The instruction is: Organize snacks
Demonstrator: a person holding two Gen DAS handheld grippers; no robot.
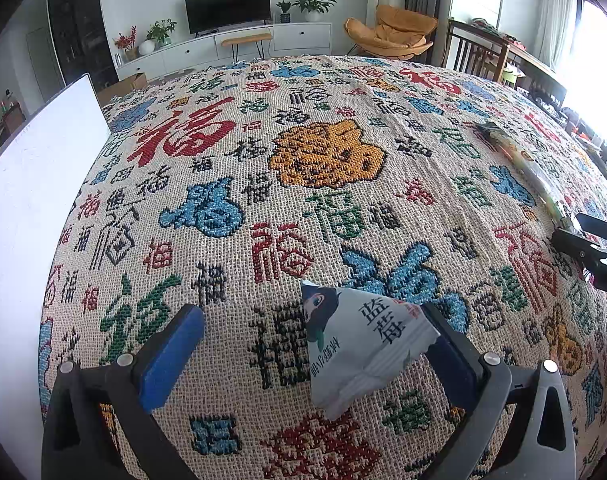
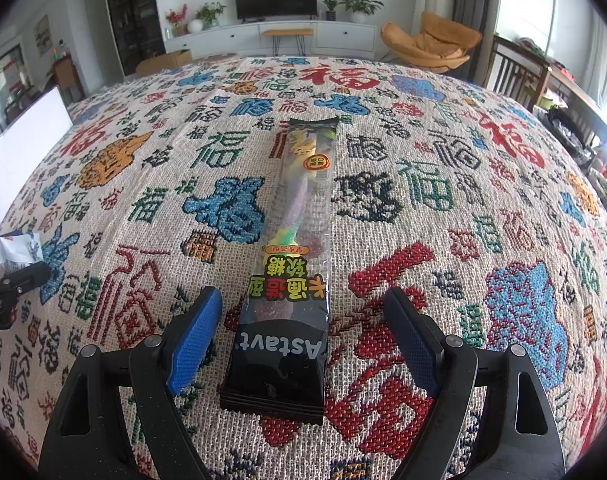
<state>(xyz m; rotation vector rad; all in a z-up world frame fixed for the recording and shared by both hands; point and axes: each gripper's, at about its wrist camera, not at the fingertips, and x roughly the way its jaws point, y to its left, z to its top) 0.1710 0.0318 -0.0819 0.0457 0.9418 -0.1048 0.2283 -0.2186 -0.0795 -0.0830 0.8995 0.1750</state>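
Cloth point(image 2: 423, 208) of coarse weave, patterned with coloured characters, covers the worktop. Long glossy gummy packet point(image 2: 291, 264), black-ended with a clear middle, lies flat between the released right tongs point(image 2: 303, 332). Small crinkled white pouch point(image 1: 359, 344) lies between the spread left tongs point(image 1: 315, 344), touching its right pad.

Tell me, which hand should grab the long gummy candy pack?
Probably the right. The right gripper is open with the long gummy candy pack lying between its blue pads, untouched. The left gripper sits around the small white packet.
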